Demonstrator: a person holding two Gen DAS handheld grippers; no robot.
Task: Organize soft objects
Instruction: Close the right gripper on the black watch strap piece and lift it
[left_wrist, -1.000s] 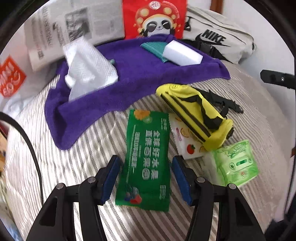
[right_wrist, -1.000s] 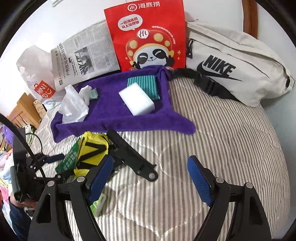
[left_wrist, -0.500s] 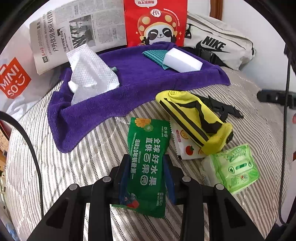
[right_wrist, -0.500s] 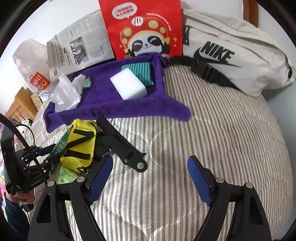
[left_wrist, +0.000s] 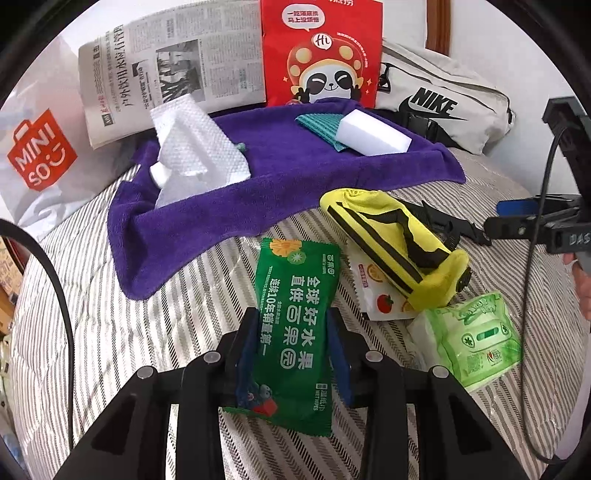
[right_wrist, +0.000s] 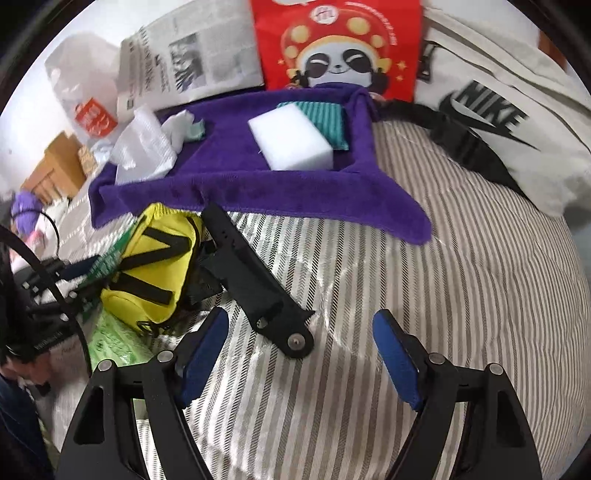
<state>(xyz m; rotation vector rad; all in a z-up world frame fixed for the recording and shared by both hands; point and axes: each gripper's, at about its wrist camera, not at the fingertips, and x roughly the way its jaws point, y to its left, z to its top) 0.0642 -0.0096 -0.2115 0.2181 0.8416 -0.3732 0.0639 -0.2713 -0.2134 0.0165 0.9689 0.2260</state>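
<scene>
My left gripper (left_wrist: 293, 347) is shut on a green wet-wipes pack (left_wrist: 295, 317), pressing its sides low on the striped bedding. Right of the pack lie a yellow pouch (left_wrist: 395, 240), a white fruit-print sachet (left_wrist: 373, 291) under it and a light green tissue pack (left_wrist: 476, 343). A purple towel (left_wrist: 229, 199) behind holds a white paper towel (left_wrist: 195, 147), a white sponge (left_wrist: 373, 133) and a teal cloth (left_wrist: 317, 123). My right gripper (right_wrist: 301, 363) hangs open over bare bedding, the pouch's black strap buckle (right_wrist: 258, 280) just ahead of it and the yellow pouch (right_wrist: 155, 262) to its left.
A red panda bag (left_wrist: 321, 51), a newspaper (left_wrist: 166, 70), a white Miniso bag (left_wrist: 37, 155) and a beige Nike bag (left_wrist: 439, 99) line the back. The striped mattress (right_wrist: 461, 295) spreads to the right. The right gripper's arm and cable (left_wrist: 543, 229) show at the left view's right edge.
My left gripper closed from wide open onto the green wipes pack. The right gripper sank toward the bedding and rolled, still open.
</scene>
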